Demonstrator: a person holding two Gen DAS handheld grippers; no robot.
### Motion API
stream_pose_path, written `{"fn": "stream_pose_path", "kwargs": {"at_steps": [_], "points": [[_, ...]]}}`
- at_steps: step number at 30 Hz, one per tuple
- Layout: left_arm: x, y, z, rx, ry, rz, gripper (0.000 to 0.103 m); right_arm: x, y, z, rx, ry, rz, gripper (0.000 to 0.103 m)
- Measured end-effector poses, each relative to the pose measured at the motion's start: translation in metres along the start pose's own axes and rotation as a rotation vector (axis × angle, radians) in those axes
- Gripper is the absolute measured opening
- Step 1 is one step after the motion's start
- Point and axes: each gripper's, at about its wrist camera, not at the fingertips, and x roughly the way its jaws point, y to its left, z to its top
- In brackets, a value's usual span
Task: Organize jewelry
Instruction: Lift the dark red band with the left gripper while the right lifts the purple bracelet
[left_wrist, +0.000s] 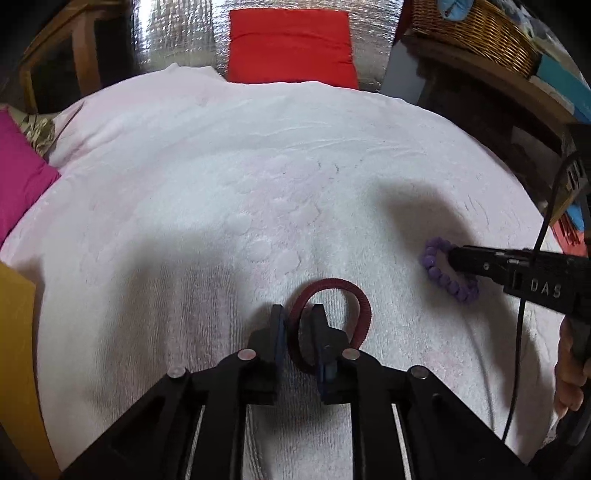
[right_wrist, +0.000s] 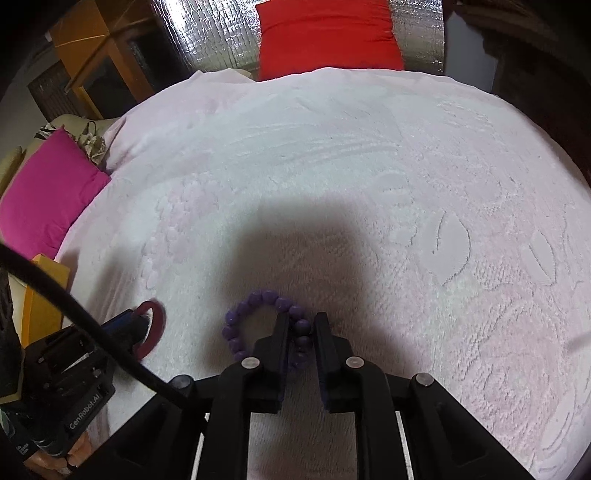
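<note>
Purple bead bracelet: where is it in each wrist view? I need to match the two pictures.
Left wrist view: purple bead bracelet at right of middle, at the tip of the right gripper.
Right wrist view: bottom centre, its beads between that gripper's fingers.
Shared landmark: red cushion, top centre in both.

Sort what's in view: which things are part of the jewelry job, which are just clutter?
Job:
- dark red bangle, between the left gripper fingers
- purple bead bracelet, between the right gripper fingers

Lying about:
- white towel
- red cushion
- pink cushion
- wicker basket
</note>
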Motion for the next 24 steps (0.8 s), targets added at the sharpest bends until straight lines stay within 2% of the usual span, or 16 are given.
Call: {"fn": "stream_pose_path", "kwargs": {"at_steps": [5,11,16,18,20,22,24], "points": [[0.001,-0.006,-0.001,0.040,-0.003,0.032,0.017,0.003,0.002,0.001,-0.013,-0.006,0.000,0.017],[-0.001,-0.003,-0.007,0.001,-0.024,0.016,0.018,0.002,0.001,0.001,-0.019,-0.006,0.002,0.017],[-0.003,-0.004,-0.008,0.020,-0.027,0.023,0.020,0.000,0.000,-0.002,-0.034,0.002,0.007,0.016],[-0.005,-0.008,-0.009,0.057,-0.022,0.039,0.020,0.000,0.001,-0.003,-0.038,0.001,0.008,0.016],[-0.006,-0.014,-0.009,0.090,-0.020,0.057,0.019,-0.001,0.001,-0.004,-0.046,-0.002,0.004,0.015],[-0.007,-0.016,-0.008,0.099,-0.016,0.038,0.006,-0.002,0.001,-0.005,-0.053,-0.006,0.000,0.014],[-0.009,-0.018,-0.008,0.098,-0.016,0.037,0.005,-0.003,-0.001,-0.005,-0.048,-0.007,0.003,0.014]]}}
